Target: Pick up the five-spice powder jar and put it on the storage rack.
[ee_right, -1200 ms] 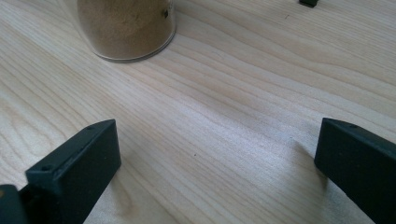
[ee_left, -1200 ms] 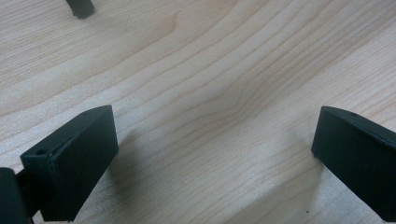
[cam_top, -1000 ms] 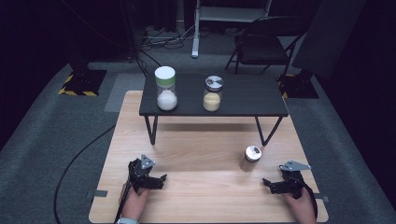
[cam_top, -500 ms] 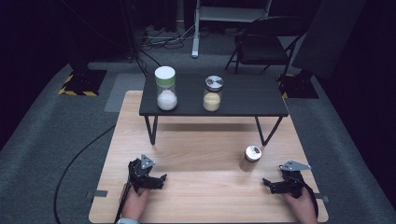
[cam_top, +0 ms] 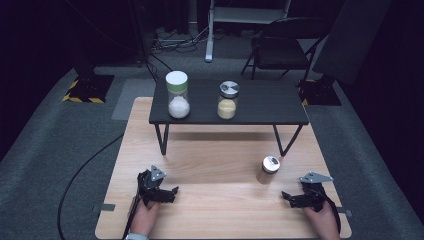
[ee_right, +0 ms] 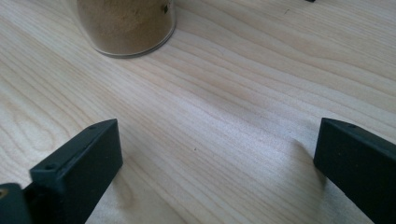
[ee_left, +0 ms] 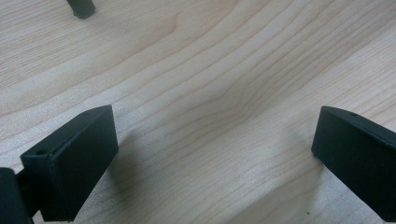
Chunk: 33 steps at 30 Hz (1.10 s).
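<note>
near right tongs, round glass jar

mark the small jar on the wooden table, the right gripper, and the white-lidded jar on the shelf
small jar (cam_top: 270, 169): high view, on its silver lid and upper glass.
right gripper (cam_top: 287, 197): high view, midway between its open fingertips.
white-lidded jar (cam_top: 177, 95): high view, on its glass body below the lid.

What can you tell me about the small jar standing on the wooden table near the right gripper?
The small jar is a short, clear, round container with a shiny silver lid, shut. It holds a tan-brown powder, which the right gripper view shows packed against the glass-like wall down to the base. It stands upright on the wooden table, in front of the black shelf's right leg and apart from it. Nothing touches it but the table. The right gripper lies open, nearer the person, off to the jar's right.
</note>
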{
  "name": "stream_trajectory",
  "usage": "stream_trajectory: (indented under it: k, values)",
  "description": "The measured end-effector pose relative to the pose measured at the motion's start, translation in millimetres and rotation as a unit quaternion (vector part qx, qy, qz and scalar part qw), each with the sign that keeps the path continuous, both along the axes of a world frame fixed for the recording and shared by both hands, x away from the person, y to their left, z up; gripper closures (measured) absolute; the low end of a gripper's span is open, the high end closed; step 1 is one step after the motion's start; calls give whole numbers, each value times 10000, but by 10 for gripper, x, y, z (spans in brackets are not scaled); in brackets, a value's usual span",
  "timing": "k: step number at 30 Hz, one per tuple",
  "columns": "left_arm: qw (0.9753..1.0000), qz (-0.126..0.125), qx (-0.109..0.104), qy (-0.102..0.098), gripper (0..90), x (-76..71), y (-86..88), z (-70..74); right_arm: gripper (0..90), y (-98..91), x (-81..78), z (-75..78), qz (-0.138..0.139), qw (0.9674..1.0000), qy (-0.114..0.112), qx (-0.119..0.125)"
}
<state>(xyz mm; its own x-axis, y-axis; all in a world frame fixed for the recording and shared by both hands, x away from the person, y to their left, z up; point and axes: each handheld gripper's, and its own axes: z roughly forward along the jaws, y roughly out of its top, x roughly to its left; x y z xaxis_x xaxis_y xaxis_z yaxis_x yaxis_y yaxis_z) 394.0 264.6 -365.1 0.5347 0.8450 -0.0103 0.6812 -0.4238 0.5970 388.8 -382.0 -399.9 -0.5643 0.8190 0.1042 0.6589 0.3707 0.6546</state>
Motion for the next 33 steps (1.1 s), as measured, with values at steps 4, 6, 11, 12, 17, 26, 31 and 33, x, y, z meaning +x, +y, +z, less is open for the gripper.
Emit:
stream_trajectory:
  k: [4,6,11,12,17,26,31,33]
  values:
    - [10000,-1,0,-1,3,0,0,0,14,-21,5,23,17,10000,42,26]
    - [10000,-1,1,0,3,0,0,0,14,-36,-12,29,-12,10000,-11,65]
    - [10000,-1,0,-1,3,0,0,0,14,-69,-31,36,-49,9999,-65,104]
    - [10000,0,1,0,3,0,0,0,14,-75,-35,35,-54,9999,-71,115]
    - [10000,-3,2,1,3,0,0,0,14,-83,-39,31,-67,9999,-76,95]
    - [10000,-1,2,-1,3,0,0,0,13,-86,-45,27,-93,9999,-85,69]
    - [10000,-2,3,0,3,0,0,0,13,-85,-45,28,-82,9999,-82,67]
    - [10000,-2,3,-1,3,0,0,0,13,-89,-45,30,-74,9999,-82,77]
